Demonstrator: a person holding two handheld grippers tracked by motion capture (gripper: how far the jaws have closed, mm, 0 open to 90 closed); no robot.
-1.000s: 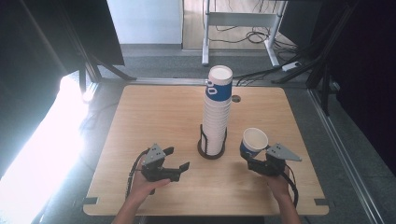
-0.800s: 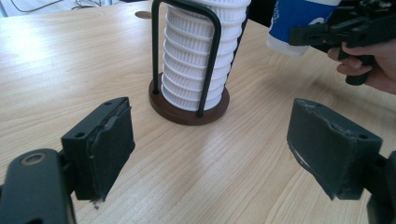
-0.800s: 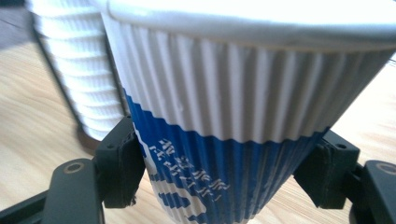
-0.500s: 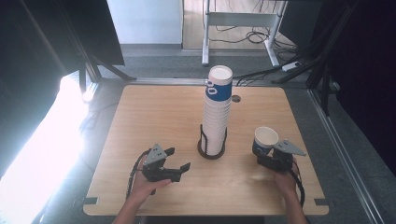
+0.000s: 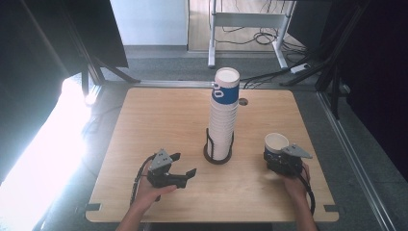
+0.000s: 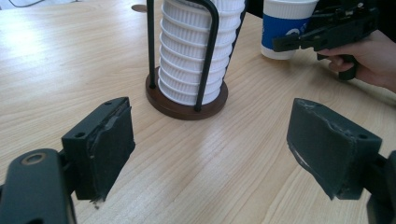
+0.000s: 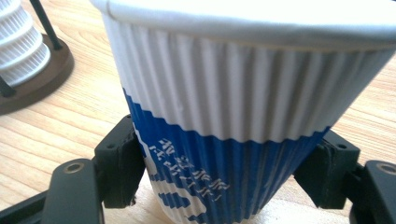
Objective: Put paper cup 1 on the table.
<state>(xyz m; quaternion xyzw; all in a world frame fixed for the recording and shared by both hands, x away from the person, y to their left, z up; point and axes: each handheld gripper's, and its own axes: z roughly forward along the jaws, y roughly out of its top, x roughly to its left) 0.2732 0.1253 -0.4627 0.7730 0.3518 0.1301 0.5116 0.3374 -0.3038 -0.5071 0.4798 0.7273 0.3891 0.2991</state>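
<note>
Where daylight glares, pale wooden table [image 5: 159, 115].

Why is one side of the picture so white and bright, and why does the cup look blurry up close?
High view: strong light floods the floor left of the table, washing it out white. Right gripper view: the cup sits very near the lens, so its rim blurs and glares. Left gripper view: evenly lit, fairly sharp.
</note>
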